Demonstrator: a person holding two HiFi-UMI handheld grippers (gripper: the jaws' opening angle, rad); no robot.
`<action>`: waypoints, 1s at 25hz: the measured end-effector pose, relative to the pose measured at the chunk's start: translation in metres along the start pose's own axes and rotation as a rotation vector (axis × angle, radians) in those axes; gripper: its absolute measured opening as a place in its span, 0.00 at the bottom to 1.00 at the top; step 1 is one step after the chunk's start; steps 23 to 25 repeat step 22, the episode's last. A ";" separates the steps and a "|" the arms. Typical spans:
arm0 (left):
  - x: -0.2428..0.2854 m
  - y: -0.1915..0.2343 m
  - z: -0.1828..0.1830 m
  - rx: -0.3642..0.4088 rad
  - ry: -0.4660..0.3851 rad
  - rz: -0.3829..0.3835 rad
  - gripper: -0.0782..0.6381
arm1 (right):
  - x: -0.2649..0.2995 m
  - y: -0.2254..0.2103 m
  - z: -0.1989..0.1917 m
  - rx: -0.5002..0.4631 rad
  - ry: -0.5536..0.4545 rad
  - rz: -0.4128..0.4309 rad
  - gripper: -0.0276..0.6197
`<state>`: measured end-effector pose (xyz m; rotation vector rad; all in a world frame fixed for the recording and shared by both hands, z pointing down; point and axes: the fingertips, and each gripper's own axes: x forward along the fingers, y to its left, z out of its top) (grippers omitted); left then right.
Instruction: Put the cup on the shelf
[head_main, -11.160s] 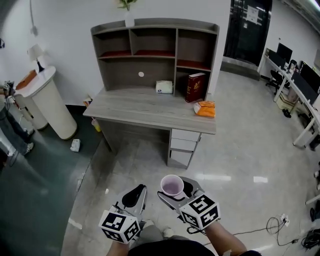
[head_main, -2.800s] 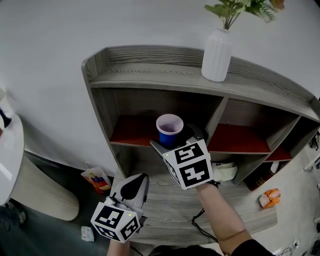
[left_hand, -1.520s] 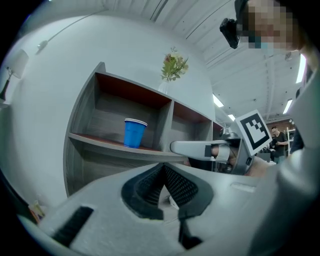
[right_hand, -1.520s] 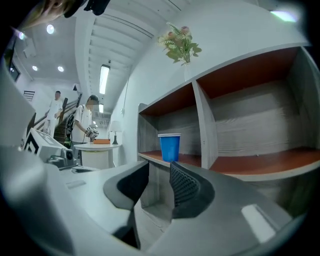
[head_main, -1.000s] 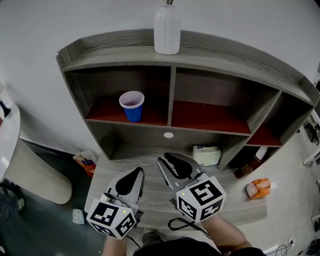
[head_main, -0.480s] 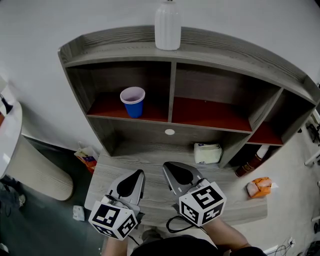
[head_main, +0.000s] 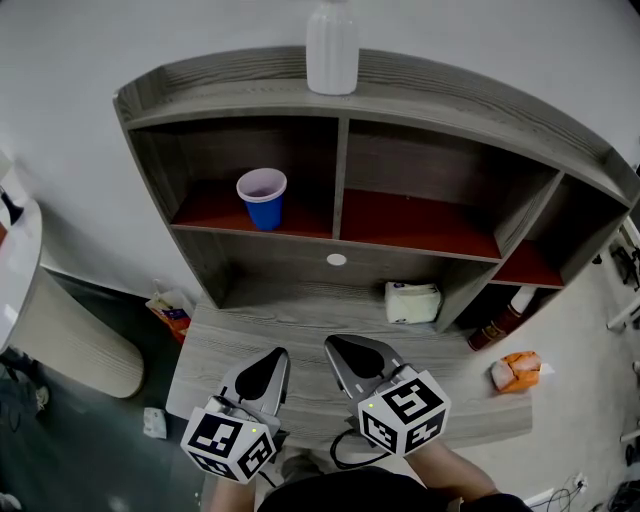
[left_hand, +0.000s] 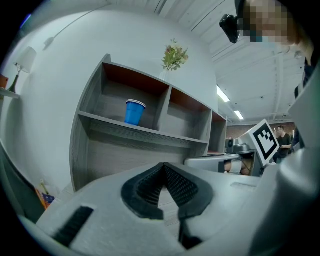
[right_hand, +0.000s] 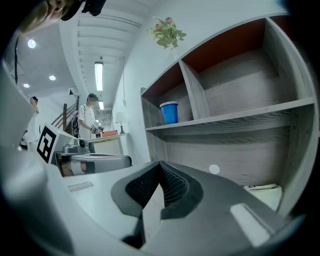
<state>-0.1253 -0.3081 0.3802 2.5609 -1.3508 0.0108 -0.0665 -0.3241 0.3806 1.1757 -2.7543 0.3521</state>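
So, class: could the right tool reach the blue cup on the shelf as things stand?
Probably yes. The blue cup stands alone in the open-fronted upper left compartment, nothing between it and the right tool. That tool is shut, so it must open first.

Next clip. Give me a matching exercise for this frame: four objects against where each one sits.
Things:
1. blue cup
2. white vase
3. white packet
4. orange bag

Places:
A. on top of the shelf unit
B. right end of the desk
C. upper left compartment
D. on the desk, beneath the middle compartment

Pairs: 1-C, 2-A, 3-D, 4-B
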 end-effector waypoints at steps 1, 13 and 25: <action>-0.001 0.000 -0.001 -0.001 0.001 0.000 0.10 | 0.000 0.001 -0.001 0.000 0.002 0.003 0.04; -0.006 0.000 -0.004 -0.019 0.007 -0.005 0.10 | -0.002 0.008 -0.008 0.008 0.020 0.020 0.04; -0.002 -0.001 -0.006 -0.015 0.016 -0.014 0.10 | -0.002 0.005 -0.009 0.009 0.027 0.025 0.04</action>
